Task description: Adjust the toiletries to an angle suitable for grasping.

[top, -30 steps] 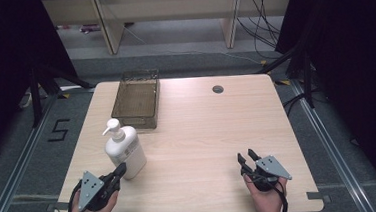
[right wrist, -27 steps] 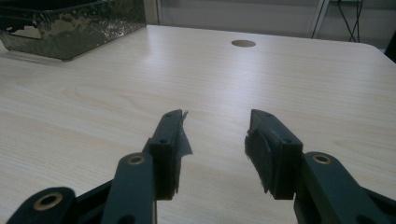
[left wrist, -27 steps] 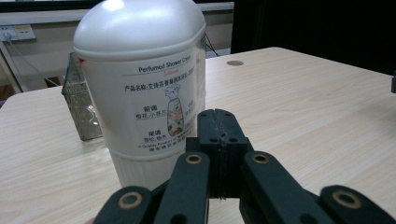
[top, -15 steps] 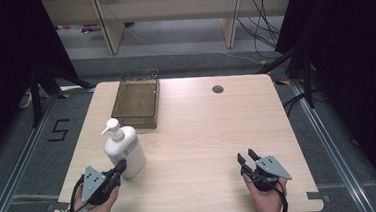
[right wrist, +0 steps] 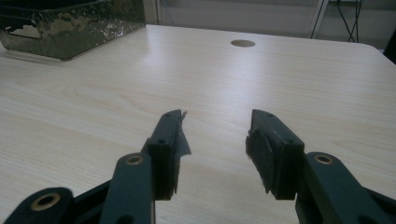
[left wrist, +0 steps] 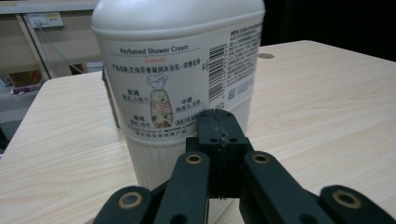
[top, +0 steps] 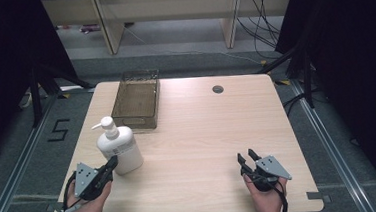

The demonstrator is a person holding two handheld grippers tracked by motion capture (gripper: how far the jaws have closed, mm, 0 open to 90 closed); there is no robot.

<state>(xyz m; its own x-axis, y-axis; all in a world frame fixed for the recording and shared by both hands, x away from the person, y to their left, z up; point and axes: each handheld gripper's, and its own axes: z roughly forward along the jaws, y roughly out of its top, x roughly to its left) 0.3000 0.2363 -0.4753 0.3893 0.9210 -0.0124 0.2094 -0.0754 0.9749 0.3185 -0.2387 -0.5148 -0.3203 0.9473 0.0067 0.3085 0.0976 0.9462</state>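
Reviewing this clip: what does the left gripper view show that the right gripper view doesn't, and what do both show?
Left gripper view alone: the shower cream bottle close up, printed label and barcode readable, behind the left gripper, jaws shut together.
Right gripper view alone: the right gripper, jaws open with nothing between, and the wire basket at far left.
Both: the wooden table with its round hole.

I read this as a lab recording bay: my pale wooden surface (top: 203,135) stands on grey floor between metal rails (top: 329,141), black curtains (top: 352,49) close both sides of the frame, loose cables (top: 264,10) trail at upper right, and a taped number five (top: 59,130) marks the floor at left.
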